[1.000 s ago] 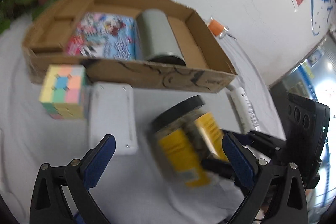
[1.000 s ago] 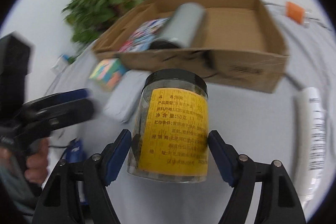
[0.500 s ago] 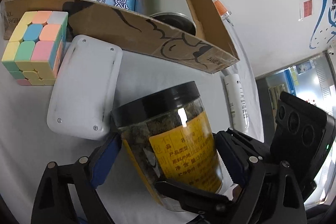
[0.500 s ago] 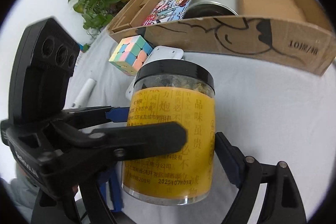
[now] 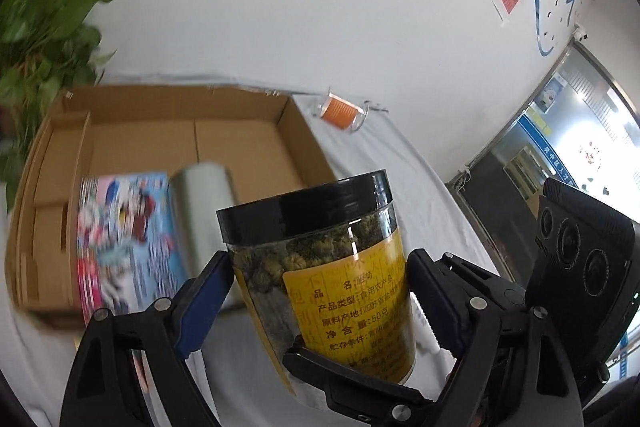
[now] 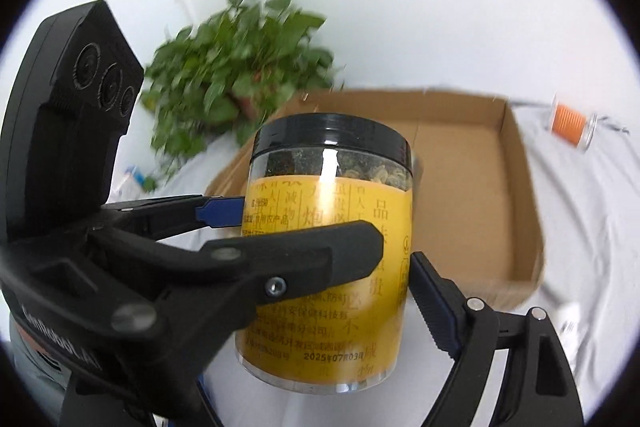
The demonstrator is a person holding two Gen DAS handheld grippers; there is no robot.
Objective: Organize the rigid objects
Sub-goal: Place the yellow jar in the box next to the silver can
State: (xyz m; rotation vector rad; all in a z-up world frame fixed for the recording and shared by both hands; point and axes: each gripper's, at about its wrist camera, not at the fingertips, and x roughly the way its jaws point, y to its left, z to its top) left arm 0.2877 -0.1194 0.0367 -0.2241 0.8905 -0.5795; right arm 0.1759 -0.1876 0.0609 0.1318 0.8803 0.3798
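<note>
Jar [image 5: 320, 283] with a black lid and yellow label sits clamped between both claws at once, held upright in the air in front of the cardboard box [image 5: 240, 135]. The left gripper [image 5: 316, 287] has just been closing its jaws, and its blue pads now press the jar's sides just under the lid. The right gripper [image 6: 344, 291] has just been opening its jaws somewhat, yet its fingers [image 6: 432, 291] still bear on the jar lower on the label, crossing the left claw's grip. Behind the jar, inside the box, a silver can [image 5: 200, 211] lies on its side touching a colourful booklet [image 5: 128, 239], both toward the box's near wall, while the box's right part shows bare cardboard. Beyond the box's right corner an orange spool [image 5: 340, 111] lies on the white cloth [image 5: 384, 155]. A green plant [image 6: 240, 63] stands behind the box's left end.
</note>
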